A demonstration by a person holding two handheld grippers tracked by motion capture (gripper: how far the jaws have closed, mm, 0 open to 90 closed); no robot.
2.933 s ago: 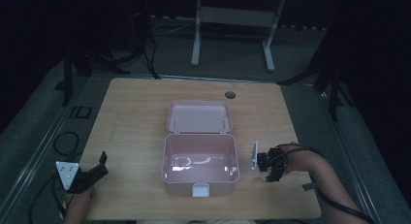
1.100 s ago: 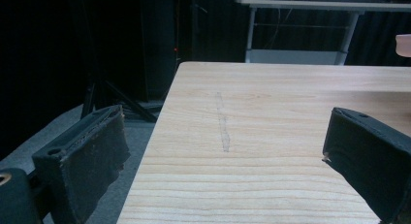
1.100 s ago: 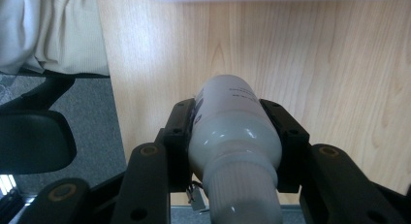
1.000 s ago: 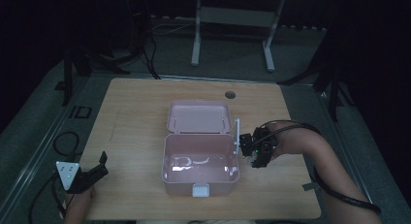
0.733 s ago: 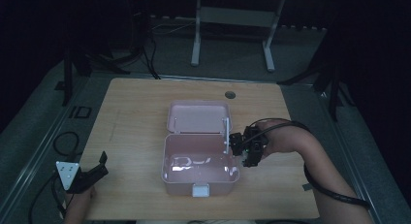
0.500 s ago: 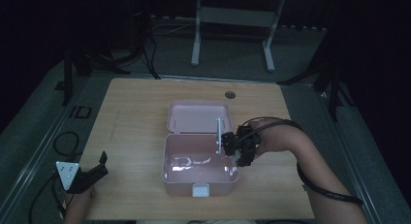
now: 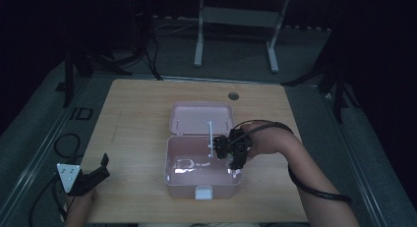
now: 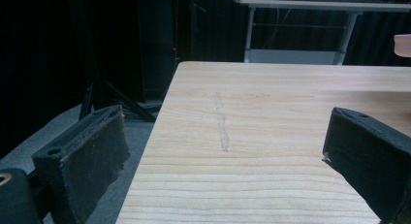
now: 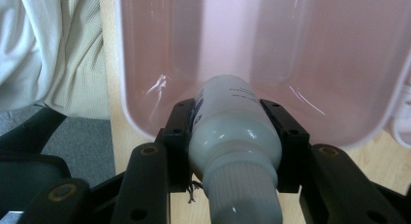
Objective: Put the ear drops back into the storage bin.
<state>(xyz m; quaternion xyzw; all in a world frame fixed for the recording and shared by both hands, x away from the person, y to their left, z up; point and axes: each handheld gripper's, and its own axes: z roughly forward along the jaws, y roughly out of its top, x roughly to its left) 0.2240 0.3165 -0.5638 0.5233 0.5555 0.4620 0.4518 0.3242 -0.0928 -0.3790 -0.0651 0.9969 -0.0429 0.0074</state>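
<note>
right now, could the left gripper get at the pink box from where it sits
Probably yes, though not without travelling: the left gripper rests at the table's near left corner, fingers open, well apart from the pink box. Only bare wooden table lies between them.

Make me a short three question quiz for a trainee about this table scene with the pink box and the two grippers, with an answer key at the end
1. True or false: the left gripper is clamped on the white bottle.
2. Which gripper hangs over the pink box? A) left B) right C) both
3. Fill in: the box's lid is ____.

Key:
1. False. The left gripper's jaws stand open with nothing between them, at the near left corner of the wooden table. The bottle sits between the jaws of the right gripper.
2. B
3. Open, lying flat behind the box.
</note>
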